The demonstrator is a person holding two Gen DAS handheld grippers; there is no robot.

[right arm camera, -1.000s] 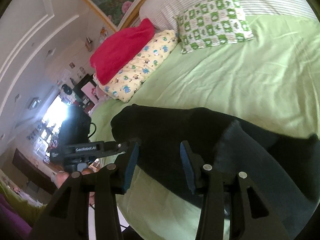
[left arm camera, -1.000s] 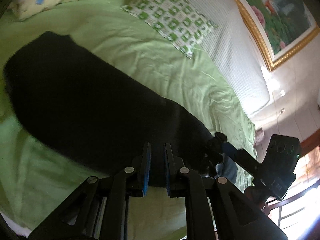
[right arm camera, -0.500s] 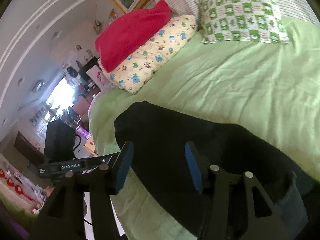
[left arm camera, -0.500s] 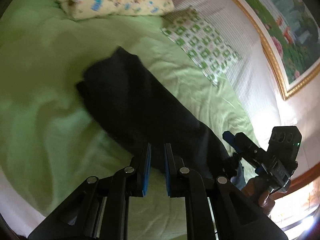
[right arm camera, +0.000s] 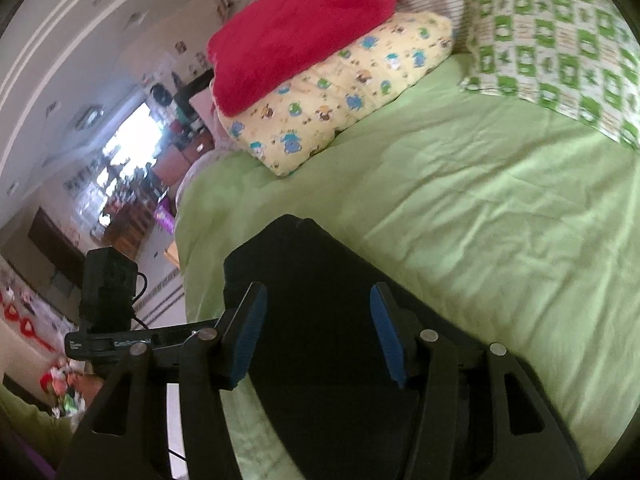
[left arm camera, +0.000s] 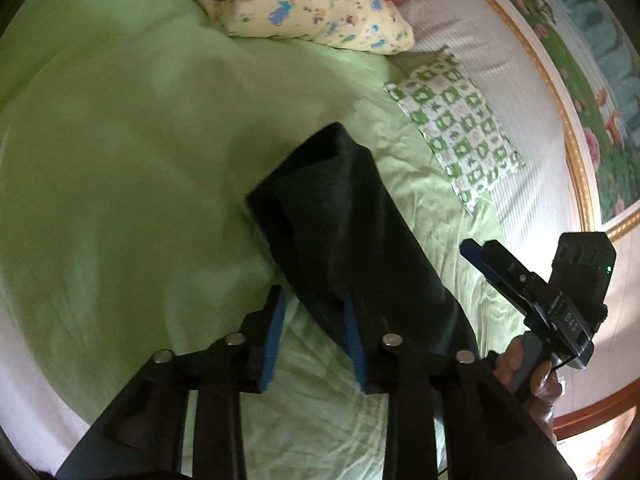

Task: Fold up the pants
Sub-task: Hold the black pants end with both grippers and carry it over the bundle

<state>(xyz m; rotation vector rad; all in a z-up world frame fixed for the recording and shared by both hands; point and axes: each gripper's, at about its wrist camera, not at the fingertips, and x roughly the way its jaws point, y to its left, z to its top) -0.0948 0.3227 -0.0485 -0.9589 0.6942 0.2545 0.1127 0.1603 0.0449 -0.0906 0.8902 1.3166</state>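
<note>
Black pants [left arm camera: 344, 240] lie folded on the green bed [left arm camera: 120, 160], long axis running from near edge toward pillows. Left tongs [left arm camera: 312, 336] opening, nothing clamped; right tongs [right arm camera: 316, 336] apart above pants.

Bed [right arm camera: 500, 216] under green sheet; three pillows at head (red one [right arm camera: 296, 28] topmost); gold-framed painting [left arm camera: 592, 92] on wall; bright window [right arm camera: 132, 132] beyond cluttered shelves; white panelled ceiling [right arm camera: 60, 40]
</note>
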